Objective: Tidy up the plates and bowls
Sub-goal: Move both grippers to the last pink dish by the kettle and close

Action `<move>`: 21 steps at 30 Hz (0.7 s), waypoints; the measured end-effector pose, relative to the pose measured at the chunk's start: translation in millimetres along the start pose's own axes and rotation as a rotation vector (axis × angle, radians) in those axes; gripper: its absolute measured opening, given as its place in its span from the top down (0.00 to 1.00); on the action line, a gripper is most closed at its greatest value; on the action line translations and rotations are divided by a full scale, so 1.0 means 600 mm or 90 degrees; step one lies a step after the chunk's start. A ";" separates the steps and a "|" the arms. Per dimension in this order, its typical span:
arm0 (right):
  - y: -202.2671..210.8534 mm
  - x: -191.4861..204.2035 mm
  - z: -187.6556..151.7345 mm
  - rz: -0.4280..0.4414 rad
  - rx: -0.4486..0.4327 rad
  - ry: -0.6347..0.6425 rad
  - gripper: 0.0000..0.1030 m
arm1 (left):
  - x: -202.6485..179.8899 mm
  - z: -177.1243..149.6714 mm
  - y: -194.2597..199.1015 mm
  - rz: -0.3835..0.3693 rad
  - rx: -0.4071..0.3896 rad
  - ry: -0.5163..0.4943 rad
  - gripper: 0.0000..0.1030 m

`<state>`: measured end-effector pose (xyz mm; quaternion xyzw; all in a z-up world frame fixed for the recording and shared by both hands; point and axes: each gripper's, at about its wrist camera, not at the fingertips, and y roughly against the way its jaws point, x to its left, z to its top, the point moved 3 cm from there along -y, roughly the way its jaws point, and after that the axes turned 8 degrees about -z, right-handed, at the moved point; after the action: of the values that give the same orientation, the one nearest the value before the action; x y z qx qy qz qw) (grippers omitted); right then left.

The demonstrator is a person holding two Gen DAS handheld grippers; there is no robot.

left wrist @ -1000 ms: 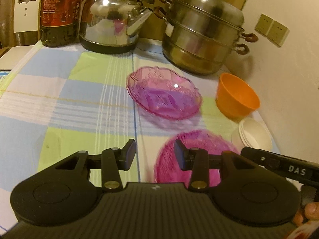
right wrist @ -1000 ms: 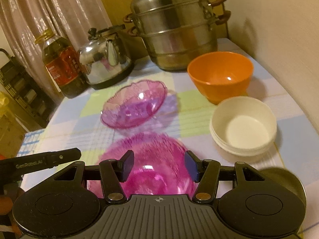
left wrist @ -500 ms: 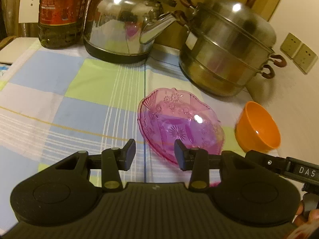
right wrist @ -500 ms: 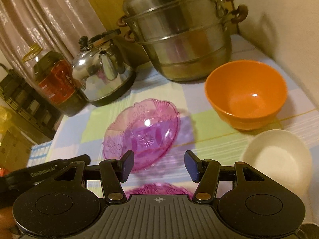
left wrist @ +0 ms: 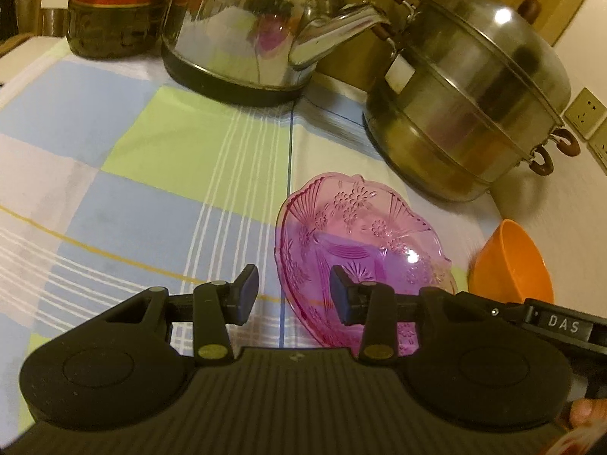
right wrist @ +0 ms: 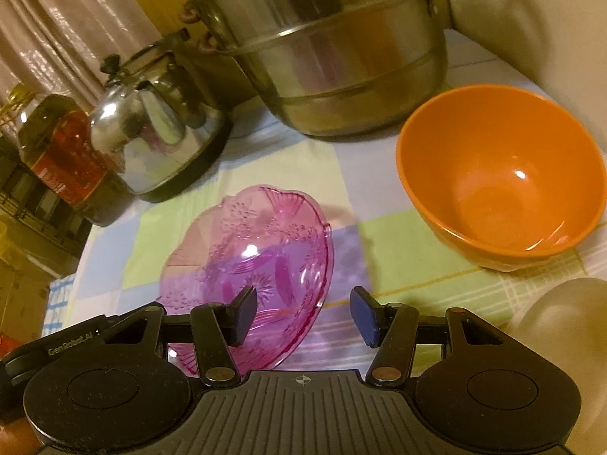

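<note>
A pink glass dish with a flower pattern lies on the checked tablecloth, and both grippers hang low over its near side. My left gripper straddles the dish's left rim; its jaws are closing, and the pads show no contact with the glass. In the right wrist view the same dish has its right rim between the fingers of my right gripper, which stands open and apart from it. An orange bowl sits to the right, with stacked white bowls nearer.
A steel steamer pot and a steel kettle stand close behind the dish, with an oil bottle at the far left. The wall with sockets closes the right side. Bare cloth lies left of the dish.
Both grippers have moved forward and down to the pink dish, which now lies at their fingertips. The second pink plate nearer the front has dropped out of view.
</note>
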<state>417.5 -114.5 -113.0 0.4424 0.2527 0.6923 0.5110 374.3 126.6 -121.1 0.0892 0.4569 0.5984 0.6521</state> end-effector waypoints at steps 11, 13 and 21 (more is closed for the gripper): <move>-0.030 -0.002 0.006 -0.002 0.013 -0.004 0.57 | 0.002 0.004 -0.035 -0.001 0.017 0.012 0.80; -0.034 0.000 0.008 0.001 0.013 -0.007 0.60 | 0.002 0.004 -0.037 0.002 0.020 0.012 0.81; -0.042 0.001 0.006 -0.002 0.015 -0.010 0.73 | 0.006 0.003 -0.039 0.010 0.022 0.015 0.88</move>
<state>432.8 -105.6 -131.0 0.4538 0.2575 0.6848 0.5087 391.4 124.4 -137.4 0.0965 0.4741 0.5966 0.6403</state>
